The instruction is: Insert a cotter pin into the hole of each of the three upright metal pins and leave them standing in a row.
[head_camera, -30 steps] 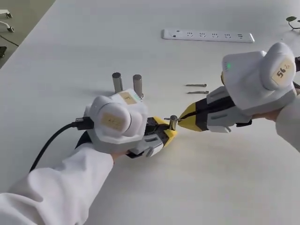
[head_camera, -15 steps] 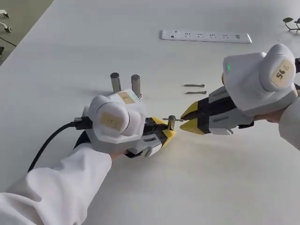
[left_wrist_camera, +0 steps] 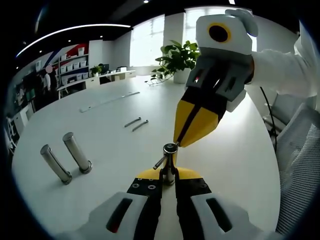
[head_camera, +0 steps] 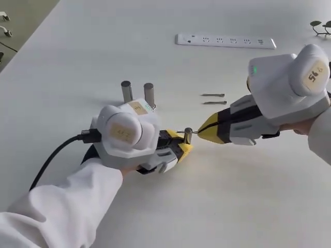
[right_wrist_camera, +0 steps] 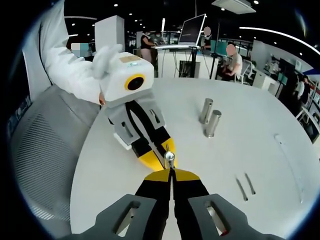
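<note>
Jaws of the left gripper [left_wrist_camera: 168, 176] pinch a pin [left_wrist_camera: 170, 159] low on its shank, likely to steady it upright with its cross-hole toward the right gripper [head_camera: 200, 132]. That gripper's jaws are pressed together at the pin's head, apparently nipping the thin wire cotter [left_wrist_camera: 159, 162] threaded through. Beyond the pin, two smooth steel pins [head_camera: 138, 93] stand to the left and spare cotters [head_camera: 214, 98] lie to the right.

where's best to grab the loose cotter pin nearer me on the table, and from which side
Grip the nearer cotter pin across its thin shaft, close to one end, coming straight down from above. It lies flat on the table, and the second cotter pin lies parallel just beyond, leaving little room.
</note>
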`<state>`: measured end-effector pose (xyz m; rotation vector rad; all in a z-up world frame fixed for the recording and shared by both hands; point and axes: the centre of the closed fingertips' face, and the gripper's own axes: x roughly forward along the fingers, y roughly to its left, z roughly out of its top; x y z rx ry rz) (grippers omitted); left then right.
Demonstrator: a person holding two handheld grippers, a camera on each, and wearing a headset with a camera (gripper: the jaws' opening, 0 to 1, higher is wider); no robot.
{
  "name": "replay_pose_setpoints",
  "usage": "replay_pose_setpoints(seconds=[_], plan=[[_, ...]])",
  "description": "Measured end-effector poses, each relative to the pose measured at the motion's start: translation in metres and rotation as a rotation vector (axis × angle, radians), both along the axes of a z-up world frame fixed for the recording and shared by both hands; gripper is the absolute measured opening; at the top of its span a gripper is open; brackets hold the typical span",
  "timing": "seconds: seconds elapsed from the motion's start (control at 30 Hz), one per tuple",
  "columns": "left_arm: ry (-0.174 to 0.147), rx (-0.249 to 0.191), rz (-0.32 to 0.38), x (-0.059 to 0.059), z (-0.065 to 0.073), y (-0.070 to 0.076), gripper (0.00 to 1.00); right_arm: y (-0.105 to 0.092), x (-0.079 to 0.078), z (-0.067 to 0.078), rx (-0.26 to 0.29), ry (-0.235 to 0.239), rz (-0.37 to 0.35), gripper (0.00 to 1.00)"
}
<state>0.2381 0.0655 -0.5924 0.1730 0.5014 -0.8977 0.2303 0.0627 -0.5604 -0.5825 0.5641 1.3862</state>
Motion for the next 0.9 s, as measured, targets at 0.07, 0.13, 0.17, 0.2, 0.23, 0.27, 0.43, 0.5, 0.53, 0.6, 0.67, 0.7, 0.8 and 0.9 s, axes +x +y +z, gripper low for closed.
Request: replay_pose_setpoints(seconds=[0.07,0.13,0.17,0.2,0.23,0.27,0.43,0.5,0.53,0.6,0.67,0.7,0.8,0.9], plan=[[0.001,-0.001,0.003,0.0,0.0,0.0,0.07,0.001,0.0,0.0,0.0,-0.001,0.0,0.0],[0.005,-0.006,0.007,0.0,0.0,0.0,0.07,0.002,0.0,0.0,-0.003,-0.002,-0.002,0.0],[0.005,-0.005,0.007,0.0,0.0,0.0,0.07,0.002,0.0,0.0,-0.003,0.0,-0.002,0.0],[0.005,-0.007,0.008,0.0,0.0,0.0,0.07,0.001,-0.001,0.0,-0.004,-0.003,-0.002,0.0],[0.008,-0.009,0.01,0.0,0.0,0.0,0.07,0.002,0.0,0.0,-0.004,-0.003,-0.001,0.0],[0.009,-0.01,0.011,0.0,0.0,0.0,0.07,0.001,-0.001,0.0,-0.004,-0.004,-0.002,0.0],[0.004,-0.018,0.015,-0.001,0.003,0.0,0.08,0.001,0.003,0.002,-0.005,-0.026,-0.011,0.02],[0.0,-0.03,0.014,-0.001,0.007,-0.001,0.1,0.0,0.004,0.004,0.005,-0.027,-0.02,0.04],[-0.003,-0.031,0.013,-0.001,0.008,-0.001,0.12,0.0,0.004,0.005,0.009,-0.027,-0.024,0.05],[-0.004,-0.034,0.014,-0.001,0.01,0.0,0.18,0.0,0.005,0.008,0.019,-0.03,-0.032,0.06],[0.004,-0.06,0.024,-0.001,0.014,0.001,0.23,-0.001,0.004,0.01,0.026,-0.036,-0.04,0.1],[-0.001,-0.062,0.024,-0.002,0.016,0.002,0.25,0.0,0.004,0.013,0.032,-0.041,-0.042,0.12],[-0.002,-0.069,0.027,-0.003,0.021,0.005,0.33,0.0,0.001,0.017,0.048,-0.042,-0.048,0.15],[0.004,-0.085,0.026,-0.007,0.026,0.01,0.39,0.0,-0.002,0.02,0.073,-0.04,-0.058,0.19]])
